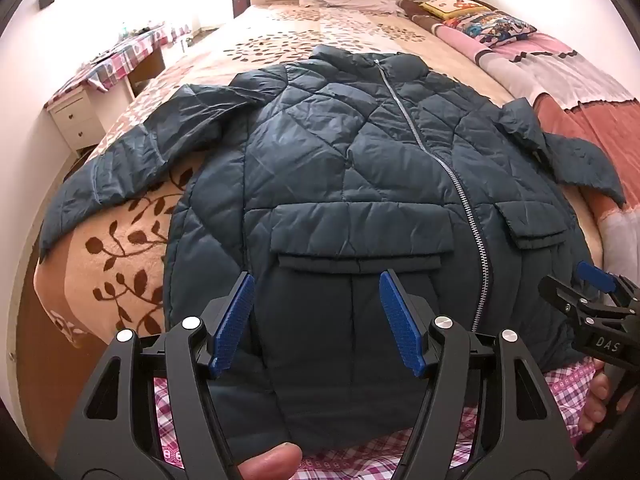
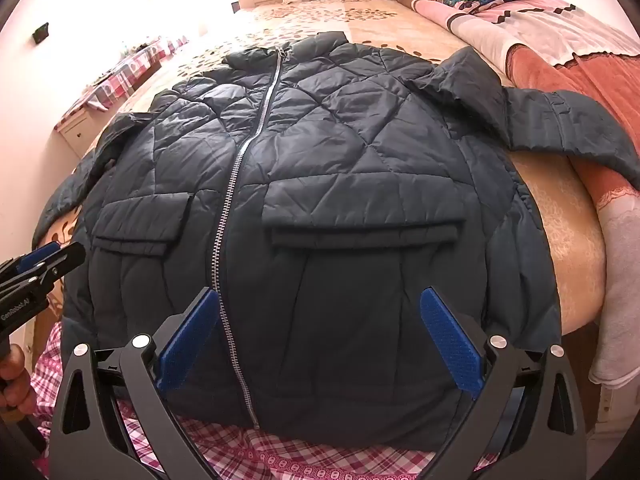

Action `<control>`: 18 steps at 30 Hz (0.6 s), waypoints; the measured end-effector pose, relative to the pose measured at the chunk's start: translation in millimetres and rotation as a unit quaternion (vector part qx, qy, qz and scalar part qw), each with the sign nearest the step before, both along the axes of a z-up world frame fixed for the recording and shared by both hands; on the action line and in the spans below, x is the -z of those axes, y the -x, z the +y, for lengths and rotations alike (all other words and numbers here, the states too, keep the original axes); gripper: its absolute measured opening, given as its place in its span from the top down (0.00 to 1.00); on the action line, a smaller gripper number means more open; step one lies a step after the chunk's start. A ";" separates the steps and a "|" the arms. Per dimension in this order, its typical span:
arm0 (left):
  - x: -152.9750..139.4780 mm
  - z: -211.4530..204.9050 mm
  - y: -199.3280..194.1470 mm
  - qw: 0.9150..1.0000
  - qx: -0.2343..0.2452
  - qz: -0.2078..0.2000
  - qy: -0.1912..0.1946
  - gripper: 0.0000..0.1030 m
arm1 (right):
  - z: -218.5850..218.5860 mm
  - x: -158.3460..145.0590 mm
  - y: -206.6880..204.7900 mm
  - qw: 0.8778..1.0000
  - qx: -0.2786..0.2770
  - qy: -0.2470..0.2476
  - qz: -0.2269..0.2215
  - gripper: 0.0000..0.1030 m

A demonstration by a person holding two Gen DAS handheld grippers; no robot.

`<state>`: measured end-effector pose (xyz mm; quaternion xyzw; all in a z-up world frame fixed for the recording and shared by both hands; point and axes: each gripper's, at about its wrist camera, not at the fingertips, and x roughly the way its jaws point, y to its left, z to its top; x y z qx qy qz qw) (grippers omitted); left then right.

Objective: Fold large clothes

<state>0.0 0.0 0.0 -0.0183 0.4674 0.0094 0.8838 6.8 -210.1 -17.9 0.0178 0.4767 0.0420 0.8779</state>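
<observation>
A dark teal quilted jacket [image 1: 340,168] lies flat and zipped on the bed, collar far, hem near me, both sleeves spread out. It also fills the right wrist view [image 2: 320,184]. My left gripper [image 1: 316,284] is open and empty, hovering above the jacket's lower left panel below a flap pocket [image 1: 360,240]. My right gripper [image 2: 320,300] is open and empty above the lower right panel, just right of the zipper [image 2: 224,272]. The right gripper also shows at the right edge of the left wrist view [image 1: 596,292], and the left gripper at the left edge of the right wrist view [image 2: 44,264].
The bed [image 1: 132,240] has a beige leaf-print cover. Pink and rust blankets [image 2: 560,56] and cushions [image 1: 480,20] lie along its right side. A desk with a checked cloth [image 1: 120,56] and a white nightstand [image 1: 76,120] stand to the left. My checked pink clothing [image 2: 280,452] is below.
</observation>
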 end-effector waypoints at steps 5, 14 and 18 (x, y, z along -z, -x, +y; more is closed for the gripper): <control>-0.6 -0.5 0.2 1.000 0.002 -0.001 0.001 0.37 | -0.7 -2.0 1.5 1.000 0.001 0.001 -0.002 0.06; 0.0 0.2 0.0 1.000 0.000 0.000 0.004 0.37 | -0.1 0.2 0.0 1.000 -0.001 0.001 0.002 0.06; -0.1 0.3 0.0 1.000 0.000 0.000 0.004 0.37 | -0.4 0.0 -0.1 1.000 0.000 0.001 0.002 0.06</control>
